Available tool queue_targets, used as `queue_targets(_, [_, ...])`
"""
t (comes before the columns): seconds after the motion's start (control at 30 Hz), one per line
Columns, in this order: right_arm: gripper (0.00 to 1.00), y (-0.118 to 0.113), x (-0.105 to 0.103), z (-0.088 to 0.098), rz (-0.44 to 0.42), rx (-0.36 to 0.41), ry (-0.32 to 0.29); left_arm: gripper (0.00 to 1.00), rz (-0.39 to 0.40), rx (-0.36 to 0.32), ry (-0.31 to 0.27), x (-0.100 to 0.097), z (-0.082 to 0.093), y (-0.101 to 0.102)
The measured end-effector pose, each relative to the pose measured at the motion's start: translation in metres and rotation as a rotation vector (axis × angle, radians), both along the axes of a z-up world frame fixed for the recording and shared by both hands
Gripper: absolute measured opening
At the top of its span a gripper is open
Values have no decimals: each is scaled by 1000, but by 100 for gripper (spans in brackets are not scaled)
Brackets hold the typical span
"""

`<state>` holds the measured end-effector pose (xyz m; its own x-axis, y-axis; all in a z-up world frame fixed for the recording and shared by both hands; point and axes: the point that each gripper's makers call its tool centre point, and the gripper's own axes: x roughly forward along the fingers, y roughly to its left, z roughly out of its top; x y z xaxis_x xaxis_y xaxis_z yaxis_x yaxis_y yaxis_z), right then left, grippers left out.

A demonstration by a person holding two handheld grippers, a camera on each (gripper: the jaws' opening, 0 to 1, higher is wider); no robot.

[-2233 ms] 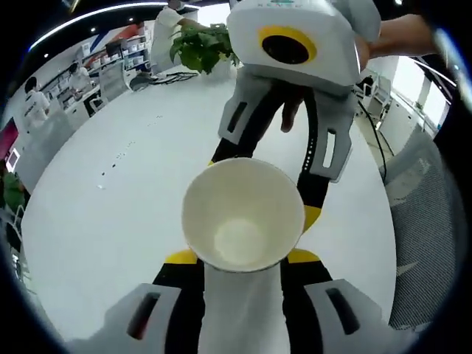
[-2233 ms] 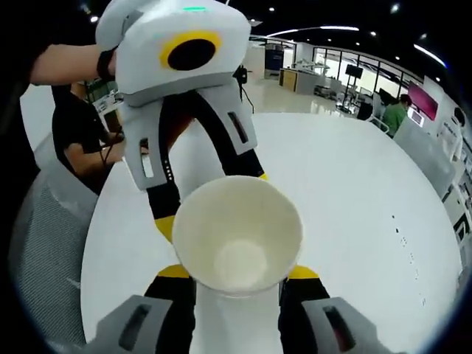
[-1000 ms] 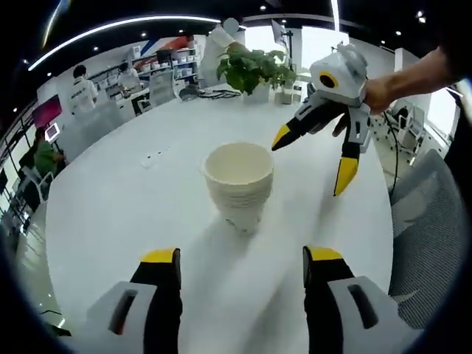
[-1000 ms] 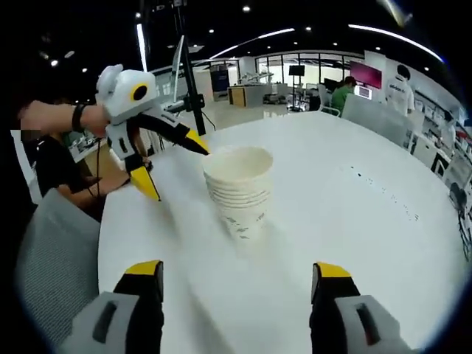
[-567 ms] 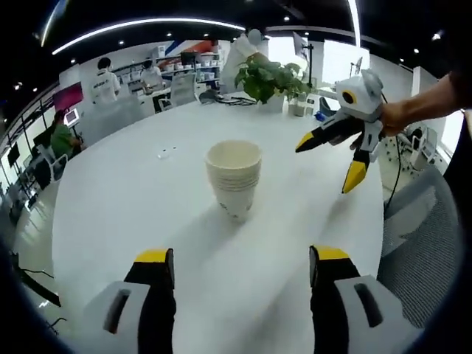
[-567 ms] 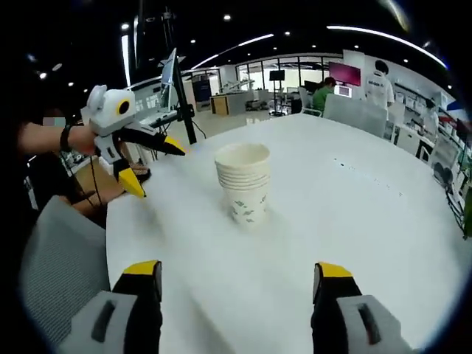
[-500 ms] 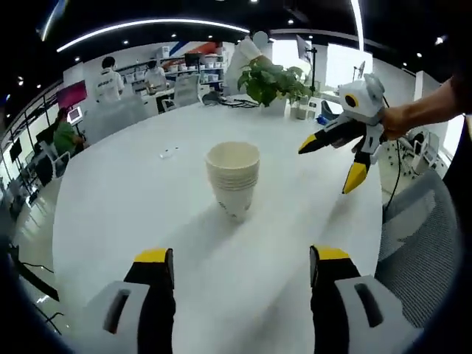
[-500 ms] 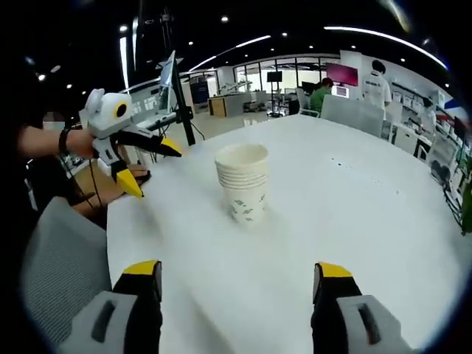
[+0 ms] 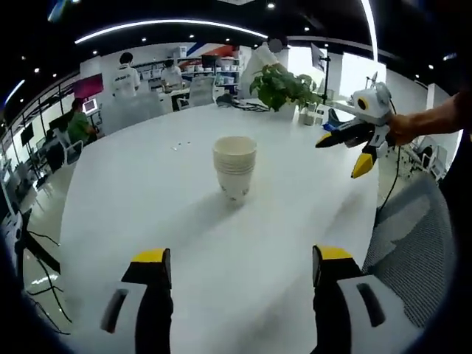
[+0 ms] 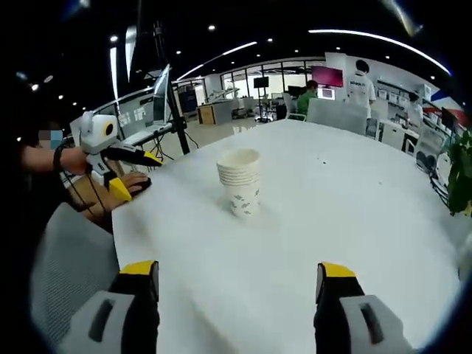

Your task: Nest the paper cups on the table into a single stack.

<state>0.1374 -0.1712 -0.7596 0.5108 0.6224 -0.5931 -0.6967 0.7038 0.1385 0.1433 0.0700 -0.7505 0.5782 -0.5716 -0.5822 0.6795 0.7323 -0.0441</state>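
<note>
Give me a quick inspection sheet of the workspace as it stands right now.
Surface: white table, bare around the stack.
Job's things: paper cup stack, nested, upright, standing free mid-table.
Clutter: small dark specks beyond the stack.
Grippers: left gripper open, empty; right gripper open, empty; both clear of the stack.
Cables: dark cable hanging past the table edge near the right gripper.
Surroundings: potted plant at the far edge, grey mesh chair, people at desks behind.

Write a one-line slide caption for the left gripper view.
Nested stack of paper cups standing upright on the white table, open left gripper facing it, open right gripper held beyond.
</note>
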Motion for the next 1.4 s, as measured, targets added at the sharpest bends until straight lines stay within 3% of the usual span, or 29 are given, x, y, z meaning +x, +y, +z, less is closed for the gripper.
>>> queue_targets(0.63, [92, -4, -38, 6, -94, 63, 8, 79, 77, -53, -22, -44, 8, 11])
queue_targets(0.87, [91, -8, -47, 1, -113, 71, 22, 78, 98, -61, -28, -50, 10, 18])
queue_targets(1.4, [92, -6, -59, -1, -134, 63, 27, 78, 93, -68, -32, -55, 12, 11])
